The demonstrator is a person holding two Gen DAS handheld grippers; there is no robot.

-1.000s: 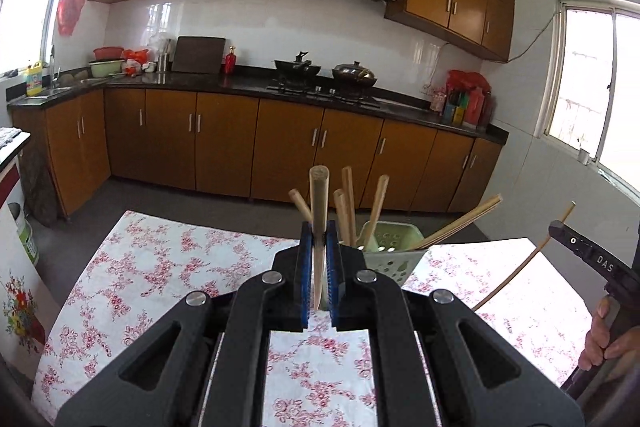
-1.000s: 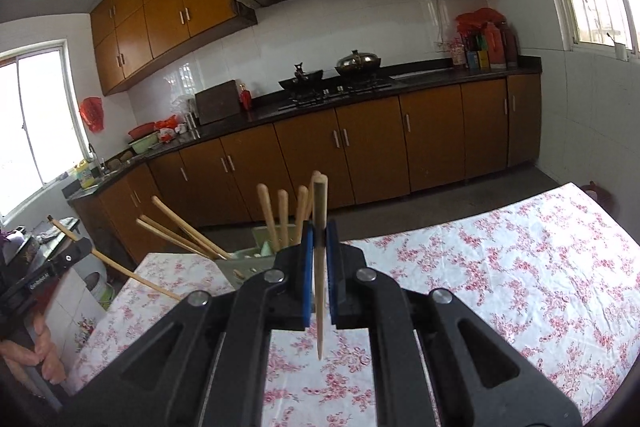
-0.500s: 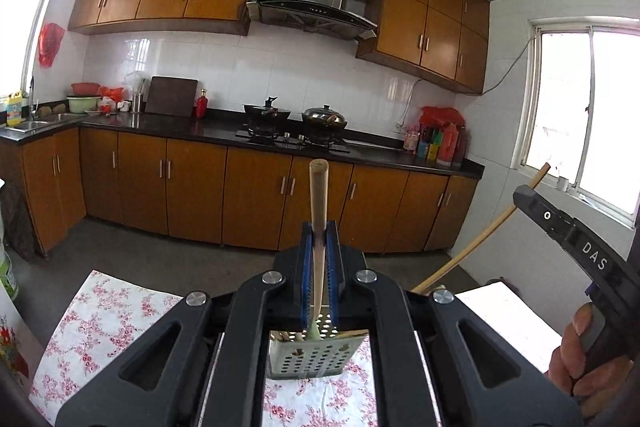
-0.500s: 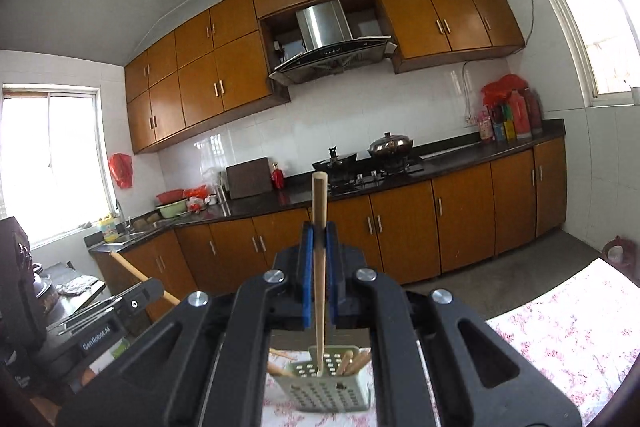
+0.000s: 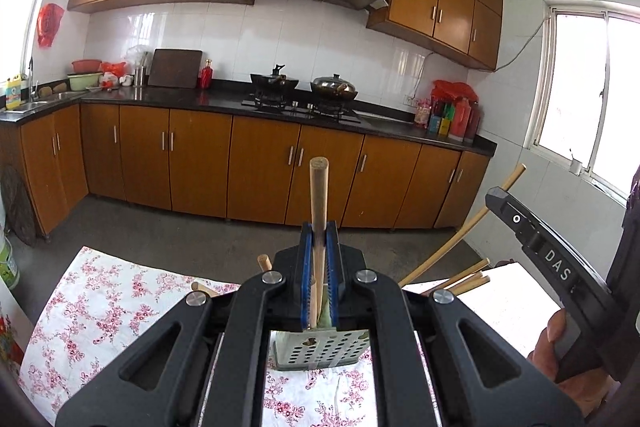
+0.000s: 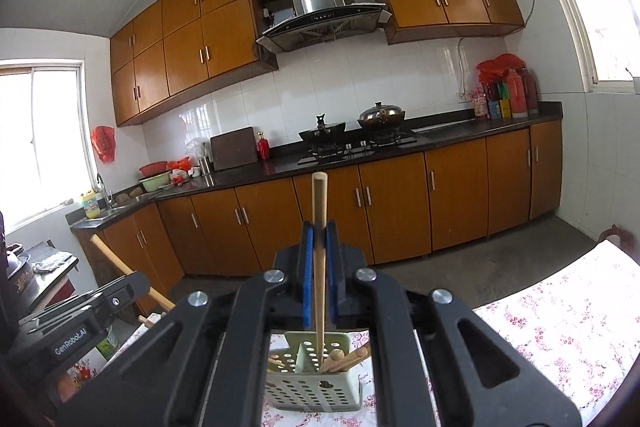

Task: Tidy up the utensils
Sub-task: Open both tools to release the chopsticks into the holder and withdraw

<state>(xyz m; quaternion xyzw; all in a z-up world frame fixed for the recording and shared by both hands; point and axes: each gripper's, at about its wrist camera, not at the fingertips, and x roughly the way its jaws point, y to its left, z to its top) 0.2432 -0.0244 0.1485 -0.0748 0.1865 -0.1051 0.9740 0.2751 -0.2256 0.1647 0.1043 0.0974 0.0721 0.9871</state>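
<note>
A pale green perforated utensil basket stands on the floral tablecloth; it also shows in the right wrist view, holding several wooden utensils. My left gripper is shut on an upright wooden stick whose lower end reaches the basket. My right gripper is shut on a wooden chopstick whose tip is inside the basket. The right gripper shows at the right of the left wrist view, with its chopstick. The left gripper shows at the lower left of the right wrist view.
The table has a white cloth with red flowers. Its far edge faces open floor and brown kitchen cabinets. A dark counter with stove and pans runs behind. A hand holds the right gripper.
Both grippers rose and tilted up from one second ago, then came down over the basket. The sticks' lower ends now reach into the basket. Both stay shut.
</note>
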